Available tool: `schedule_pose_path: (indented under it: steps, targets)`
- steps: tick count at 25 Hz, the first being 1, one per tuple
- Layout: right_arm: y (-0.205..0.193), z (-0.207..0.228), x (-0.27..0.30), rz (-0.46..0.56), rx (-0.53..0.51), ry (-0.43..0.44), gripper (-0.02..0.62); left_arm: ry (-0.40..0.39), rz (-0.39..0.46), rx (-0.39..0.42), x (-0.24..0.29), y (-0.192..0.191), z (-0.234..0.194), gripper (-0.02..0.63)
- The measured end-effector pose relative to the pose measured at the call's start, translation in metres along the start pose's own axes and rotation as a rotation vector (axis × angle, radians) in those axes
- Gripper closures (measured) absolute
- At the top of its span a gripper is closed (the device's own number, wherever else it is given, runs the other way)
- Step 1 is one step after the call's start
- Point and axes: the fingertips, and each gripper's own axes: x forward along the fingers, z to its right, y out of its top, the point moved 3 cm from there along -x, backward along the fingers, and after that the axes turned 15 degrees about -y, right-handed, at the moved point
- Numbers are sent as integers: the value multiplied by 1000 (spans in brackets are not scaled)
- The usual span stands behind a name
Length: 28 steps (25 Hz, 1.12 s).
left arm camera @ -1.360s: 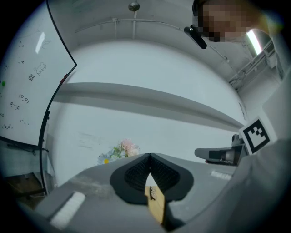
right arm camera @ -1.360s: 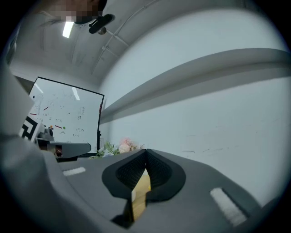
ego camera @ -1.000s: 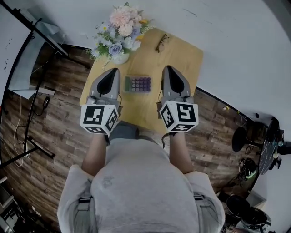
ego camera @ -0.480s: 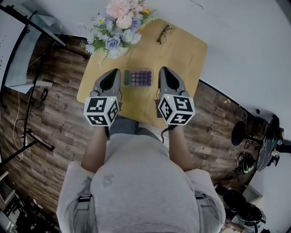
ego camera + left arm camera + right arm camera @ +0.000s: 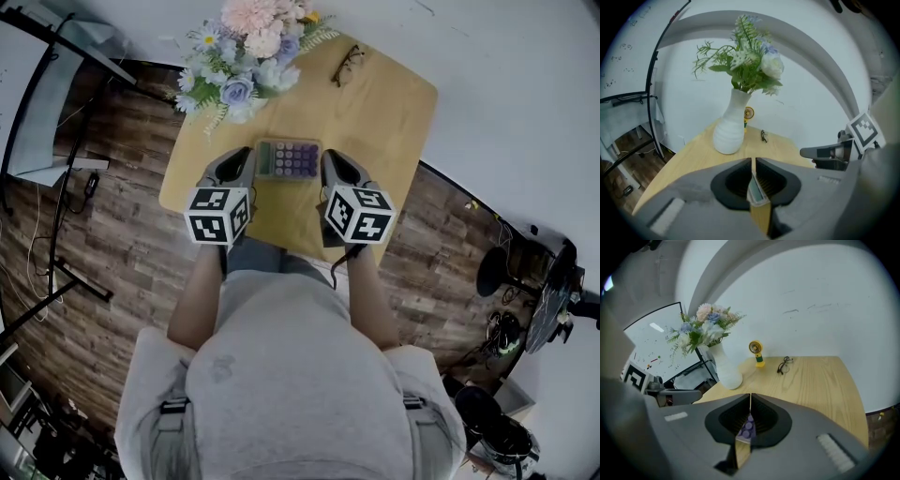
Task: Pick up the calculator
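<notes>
Head view: a person stands at the near edge of a wooden counter (image 5: 398, 103). The calculator (image 5: 289, 159) lies flat about the counter's middle, not yet lifted, with the left gripper (image 5: 243, 157) just beside its left end and the right gripper (image 5: 329, 159) just beside its right end. The right jaws are closed to a slit. The left jaws are almost as narrow, having just been opening a sliver, and each slit shows only a strip of calculator beyond, nothing clamped. I judge that only the approach is done, leaving the gripping and lifting.
</notes>
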Motion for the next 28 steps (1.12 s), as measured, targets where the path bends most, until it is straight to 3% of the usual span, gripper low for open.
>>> schedule_pose_path:
  steps: [10, 28]
  targets:
    - [-34, 7, 29, -150, 12, -13, 536, -29, -90, -100, 22, -29, -16, 516]
    - [-63, 12, 58, -302, 74, 37, 376, -71, -215, -218, 55, -62, -19, 366]
